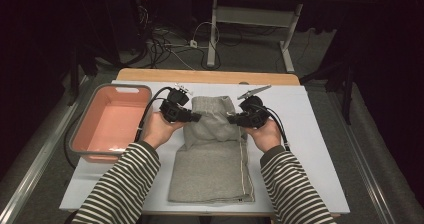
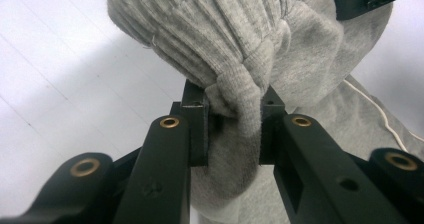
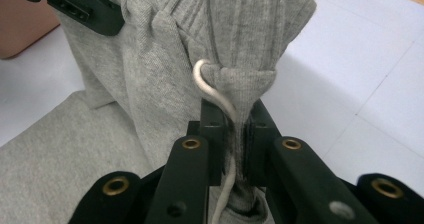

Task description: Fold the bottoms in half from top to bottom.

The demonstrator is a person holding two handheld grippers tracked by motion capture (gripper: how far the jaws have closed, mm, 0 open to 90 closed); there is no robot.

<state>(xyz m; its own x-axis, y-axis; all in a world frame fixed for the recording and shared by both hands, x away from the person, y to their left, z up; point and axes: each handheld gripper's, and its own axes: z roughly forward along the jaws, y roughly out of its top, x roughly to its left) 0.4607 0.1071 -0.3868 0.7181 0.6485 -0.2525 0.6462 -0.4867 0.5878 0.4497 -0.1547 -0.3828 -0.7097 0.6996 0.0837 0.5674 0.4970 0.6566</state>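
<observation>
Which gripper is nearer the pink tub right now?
Left. The left gripper grips the grey garment just right of the pink tub; the right gripper holds the garment's far side.

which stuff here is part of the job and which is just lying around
In the job:
grey garment, ribbed end lifted
left gripper, shut on it
right gripper, shut on it and its white cord

Lying about:
pink tub
floor cables
</observation>
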